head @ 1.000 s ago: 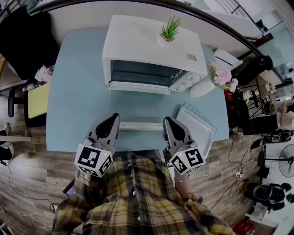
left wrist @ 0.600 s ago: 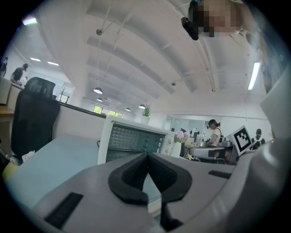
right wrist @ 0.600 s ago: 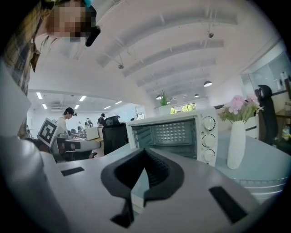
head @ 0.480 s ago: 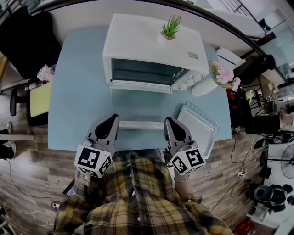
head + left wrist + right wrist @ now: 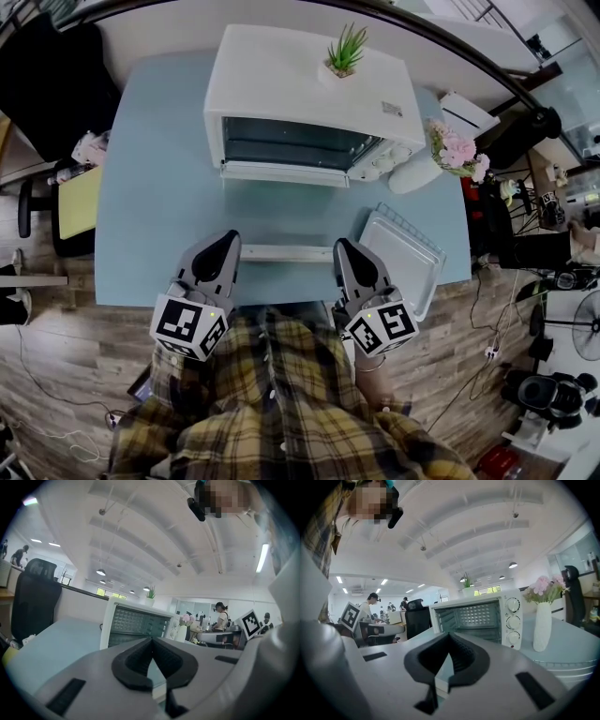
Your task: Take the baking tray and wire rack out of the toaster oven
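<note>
The white toaster oven (image 5: 309,84) stands at the back of the blue table (image 5: 155,187), its glass door folded down flat toward me and its cavity looking empty. The door's white handle (image 5: 286,253) lies between my two grippers. My left gripper (image 5: 228,238) is shut at the handle's left end, and my right gripper (image 5: 341,246) is shut at its right end. Whether either one touches the handle I cannot tell. The baking tray (image 5: 403,262) lies on the table right of the door, with the wire rack (image 5: 419,231) showing from under its far edge. Both gripper views face the oven (image 5: 136,625) (image 5: 476,616).
A white vase of pink flowers (image 5: 412,173) stands right of the oven, and a small potted plant (image 5: 345,58) sits on top of it. A black chair (image 5: 56,75) stands off the table's left side. The tray overhangs the table's front right corner.
</note>
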`<state>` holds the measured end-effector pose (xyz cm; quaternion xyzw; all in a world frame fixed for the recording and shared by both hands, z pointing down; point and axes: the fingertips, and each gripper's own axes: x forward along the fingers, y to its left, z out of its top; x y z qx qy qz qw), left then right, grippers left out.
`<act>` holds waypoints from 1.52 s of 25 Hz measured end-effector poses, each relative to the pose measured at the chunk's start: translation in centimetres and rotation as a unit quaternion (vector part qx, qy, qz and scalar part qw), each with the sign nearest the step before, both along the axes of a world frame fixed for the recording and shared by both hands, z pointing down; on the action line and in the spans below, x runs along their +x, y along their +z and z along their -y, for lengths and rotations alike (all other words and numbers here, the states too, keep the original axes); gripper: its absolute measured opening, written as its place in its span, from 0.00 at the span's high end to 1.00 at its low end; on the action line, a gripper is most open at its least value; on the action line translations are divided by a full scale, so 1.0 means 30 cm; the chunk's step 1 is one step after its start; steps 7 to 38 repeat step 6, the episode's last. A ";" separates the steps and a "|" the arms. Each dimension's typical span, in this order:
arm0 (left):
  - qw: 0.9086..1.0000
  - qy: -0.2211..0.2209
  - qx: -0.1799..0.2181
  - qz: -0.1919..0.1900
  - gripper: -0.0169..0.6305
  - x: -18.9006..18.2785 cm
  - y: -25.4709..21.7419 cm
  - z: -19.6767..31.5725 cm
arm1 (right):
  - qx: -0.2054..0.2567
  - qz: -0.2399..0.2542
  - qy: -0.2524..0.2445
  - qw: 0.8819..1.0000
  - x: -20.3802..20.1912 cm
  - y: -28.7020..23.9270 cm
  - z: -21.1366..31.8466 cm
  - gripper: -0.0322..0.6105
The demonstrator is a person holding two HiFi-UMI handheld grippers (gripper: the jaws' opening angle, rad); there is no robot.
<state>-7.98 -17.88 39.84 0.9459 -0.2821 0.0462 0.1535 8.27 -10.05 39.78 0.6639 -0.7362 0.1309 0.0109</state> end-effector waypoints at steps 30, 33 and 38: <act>1.000 0.007 0.001 0.001 0.99 0.027 0.003 -0.004 | 0.000 0.002 0.002 1.000 0.014 0.001 -0.002 0.95; 1.000 0.007 0.001 0.001 0.99 0.027 0.003 -0.004 | 0.000 0.002 0.002 1.000 0.014 0.001 -0.002 0.95; 1.000 0.007 0.001 0.001 0.99 0.027 0.003 -0.004 | 0.000 0.002 0.002 1.000 0.014 0.001 -0.002 0.95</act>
